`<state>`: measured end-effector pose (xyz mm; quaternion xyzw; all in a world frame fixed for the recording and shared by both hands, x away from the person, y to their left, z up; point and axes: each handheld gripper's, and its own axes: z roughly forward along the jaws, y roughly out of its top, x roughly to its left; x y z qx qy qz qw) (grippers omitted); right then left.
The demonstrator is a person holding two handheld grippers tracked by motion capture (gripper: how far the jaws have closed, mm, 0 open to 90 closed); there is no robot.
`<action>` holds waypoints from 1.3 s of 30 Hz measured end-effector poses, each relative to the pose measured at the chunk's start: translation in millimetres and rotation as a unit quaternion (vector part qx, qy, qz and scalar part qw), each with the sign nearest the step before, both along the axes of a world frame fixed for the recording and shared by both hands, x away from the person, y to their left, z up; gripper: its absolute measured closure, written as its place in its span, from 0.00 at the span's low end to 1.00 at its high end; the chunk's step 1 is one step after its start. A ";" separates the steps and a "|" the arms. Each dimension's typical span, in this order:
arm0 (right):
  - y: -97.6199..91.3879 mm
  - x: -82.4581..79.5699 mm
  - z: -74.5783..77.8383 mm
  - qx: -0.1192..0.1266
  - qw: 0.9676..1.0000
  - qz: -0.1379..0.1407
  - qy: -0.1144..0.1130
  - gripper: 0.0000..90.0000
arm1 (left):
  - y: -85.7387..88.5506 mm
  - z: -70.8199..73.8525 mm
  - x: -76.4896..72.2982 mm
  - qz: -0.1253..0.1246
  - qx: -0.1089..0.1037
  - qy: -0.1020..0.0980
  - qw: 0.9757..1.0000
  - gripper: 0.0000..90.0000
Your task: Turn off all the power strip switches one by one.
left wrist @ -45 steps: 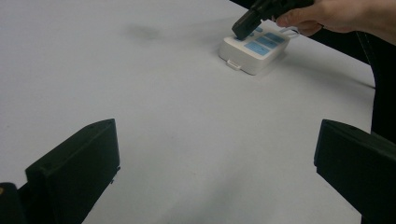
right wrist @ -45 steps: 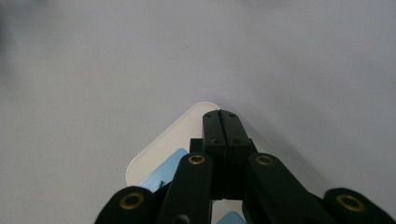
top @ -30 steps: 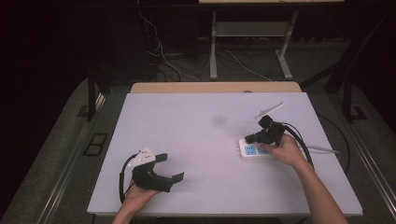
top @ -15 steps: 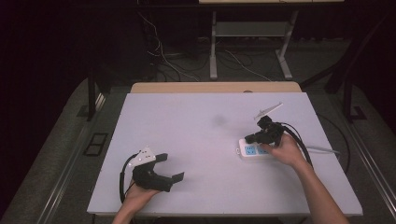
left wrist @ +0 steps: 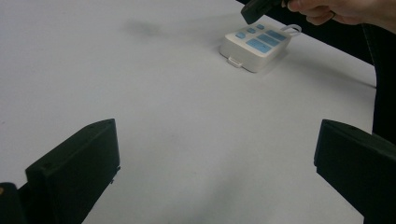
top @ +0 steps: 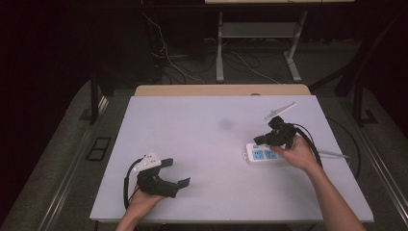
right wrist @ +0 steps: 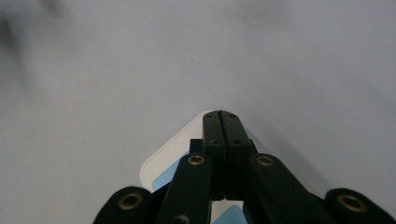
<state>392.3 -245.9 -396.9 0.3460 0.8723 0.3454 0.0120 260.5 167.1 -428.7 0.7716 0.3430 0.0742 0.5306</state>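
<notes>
So my right gripper (right wrist: 222,116) has its jaws pressed fully together, nothing between them, with the tips hovering right over the power strip (top: 264,155). The left gripper (top: 179,177) is spread wide and empty, sitting near the front-left corner of the tabletop (top: 211,139) in my left hand (top: 142,204).

Compared to a second ago, basically nothing has changed: both grippers and the strip sit in the same spots.

The strip itself is a white, rounded-corner block with light blue socket panels on top, lying flat toward the right edge of the tabletop, about midway front to back. From the left gripper view I can see a small tab on its near end (left wrist: 235,61) and a white loop at the far end. My right hand (top: 299,154) rests against its right end. A cable (top: 334,154) runs off from there toward the right edge.

No readable writing or brand on it; too small to tell.
</notes>
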 end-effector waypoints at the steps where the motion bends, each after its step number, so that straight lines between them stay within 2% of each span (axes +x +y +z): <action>1: -1.6 -1.2 1.8 0.002 1.000 -0.002 -0.002 1.00 | 0.0 0.0 -0.1 0.000 0.000 0.000 1.000 0.00; 7: -11.1 -10.9 13.0 0.019 0.999 -0.038 -0.023 0.81 | 0.8 0.3 -0.6 0.000 0.000 0.000 1.000 0.00; 9: -14.3 -15.7 15.3 0.029 0.998 -0.048 -0.030 0.71 | 0.8 0.5 -0.8 0.001 -0.001 0.000 1.000 0.00; 13: -18.6 -27.0 15.3 0.028 0.996 -0.069 -0.043 0.49 | 0.4 0.5 -0.7 0.001 -0.003 -0.001 1.000 0.00; 16: -22.4 -35.3 14.8 0.034 0.995 -0.081 -0.046 0.37 | 0.3 0.7 -0.7 0.001 -0.003 -0.001 1.000 0.00; 20: -27.7 -46.0 14.4 0.053 0.994 -0.089 -0.038 0.13 | 0.8 1.1 -1.2 0.002 -0.002 -0.001 1.000 0.00; 22: -30.2 -53.0 13.7 0.061 0.993 -0.095 -0.039 0.10 | 0.9 1.2 -1.2 0.002 -0.003 -0.001 1.000 0.00; 23: -31.0 -56.9 13.2 0.066 0.992 -0.098 -0.038 0.03 | 1.0 1.2 -1.3 0.002 -0.002 -0.001 1.000 0.00; 28: -35.5 -77.5 7.9 0.083 0.990 -0.103 -0.038 0.01 | 0.8 1.3 -1.6 0.003 -0.002 -0.001 1.000 0.00; 32: -40.8 -94.8 2.3 0.105 0.988 -0.109 -0.037 0.01 | 1.2 1.6 -2.1 0.004 -0.004 -0.003 1.000 0.00; 39: -45.3 -123.1 -10.8 0.103 0.987 -0.115 -0.047 0.01 | 1.5 1.6 -2.2 0.005 -0.004 -0.002 1.000 0.00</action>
